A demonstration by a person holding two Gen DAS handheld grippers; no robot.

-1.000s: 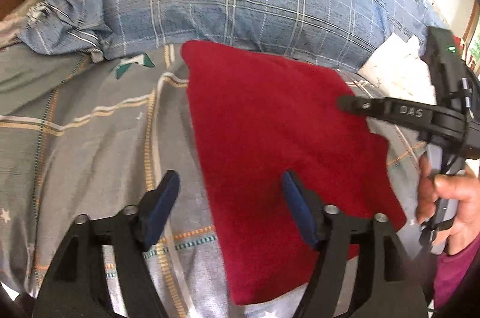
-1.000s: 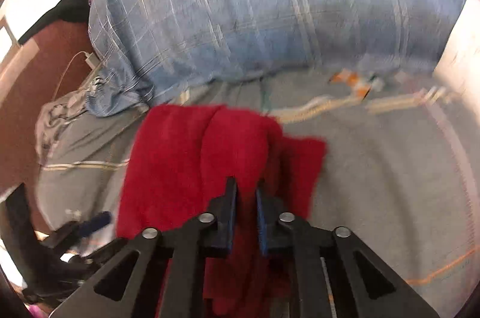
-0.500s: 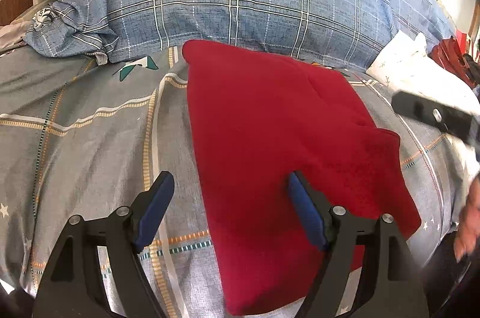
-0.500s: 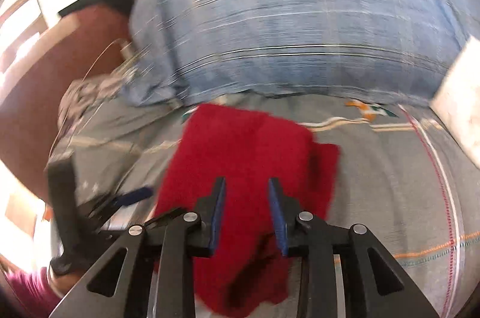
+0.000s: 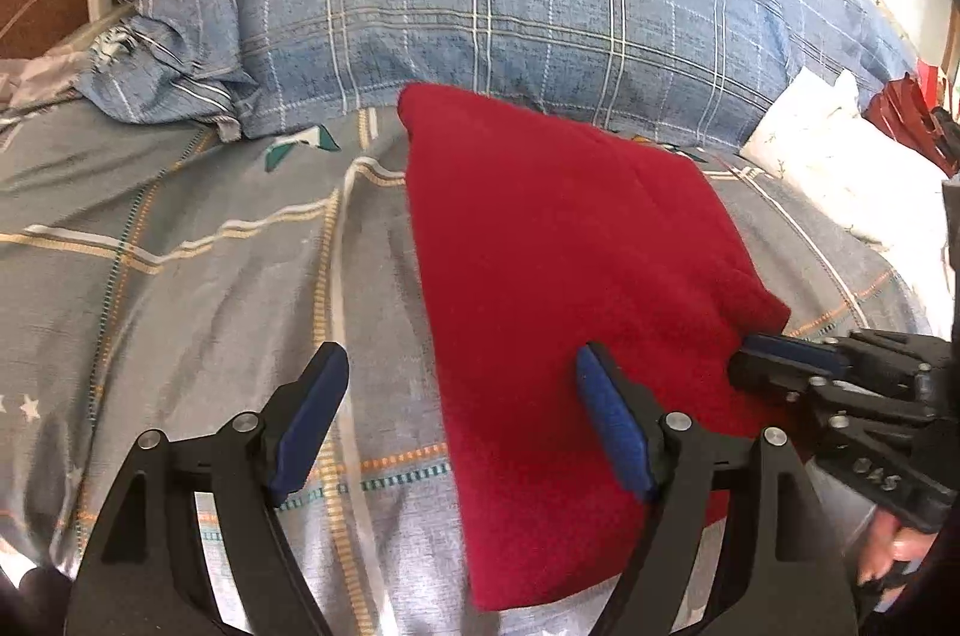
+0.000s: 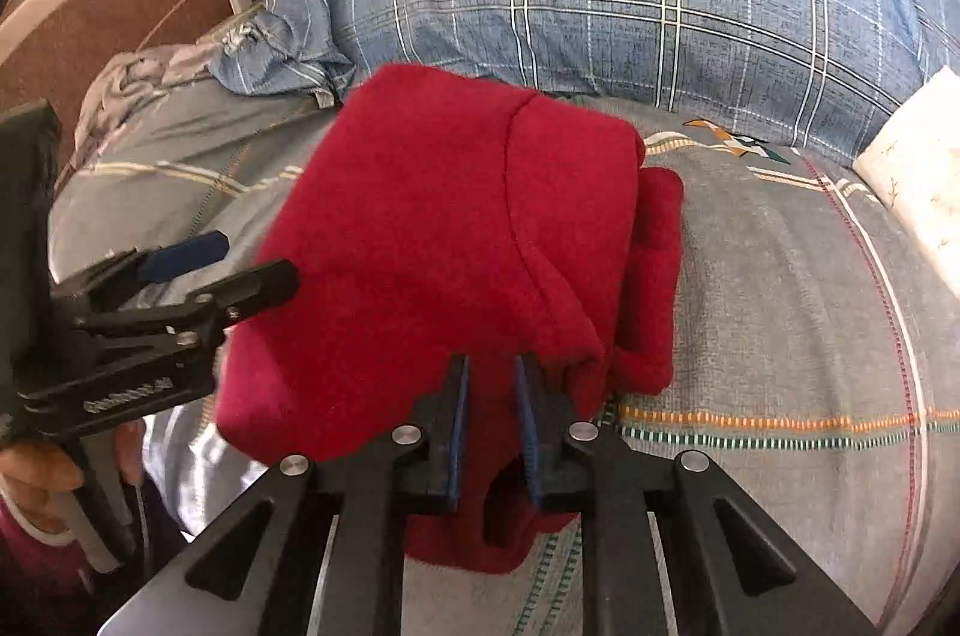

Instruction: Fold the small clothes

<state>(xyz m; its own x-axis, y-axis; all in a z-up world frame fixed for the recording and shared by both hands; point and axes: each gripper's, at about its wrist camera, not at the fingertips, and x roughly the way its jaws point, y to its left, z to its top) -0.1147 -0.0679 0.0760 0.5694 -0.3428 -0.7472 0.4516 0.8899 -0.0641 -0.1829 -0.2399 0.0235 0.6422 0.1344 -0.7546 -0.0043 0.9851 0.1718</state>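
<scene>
The garment (image 5: 570,312) is spread on the bedsheet (image 5: 180,276), with the pillow (image 5: 510,6) behind it; the left gripper (image 5: 462,420) is placed over its left edge; the right gripper (image 6: 489,426) is set at its right near corner.

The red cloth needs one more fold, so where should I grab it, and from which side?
Grip the red cloth at its near right corner, where layers bunch at the right gripper. Come from the near edge; it lies flat elsewhere.
</scene>
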